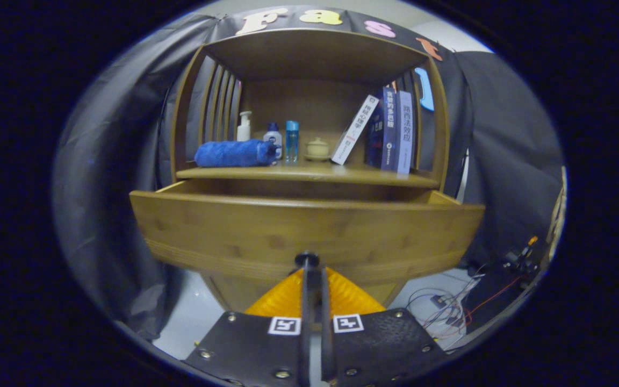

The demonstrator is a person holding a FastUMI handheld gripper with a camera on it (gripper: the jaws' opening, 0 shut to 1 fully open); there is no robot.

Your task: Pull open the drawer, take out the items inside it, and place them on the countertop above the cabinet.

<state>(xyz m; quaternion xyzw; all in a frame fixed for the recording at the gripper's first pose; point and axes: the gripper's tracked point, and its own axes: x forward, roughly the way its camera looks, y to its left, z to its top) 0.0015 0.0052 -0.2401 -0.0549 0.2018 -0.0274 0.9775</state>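
I see a honey-brown wooden cabinet (309,59) with its drawer (304,234) in the same grained wood. On the countertop (309,173) lie a deep blue rolled towel (234,153), a white pump bottle (244,127), a light blue bottle (292,141), a beige lidded cup (317,148) and navy-and-white books (390,131).

My gripper (308,263) is pinched together at the drawer's dark knob (307,259).

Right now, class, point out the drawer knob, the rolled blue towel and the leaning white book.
drawer knob (307,260), gripper view, its dark round head, gripped at the closed fingertips.
rolled blue towel (232,153), gripper view, mid-roll.
leaning white book (355,129), gripper view, its spine.
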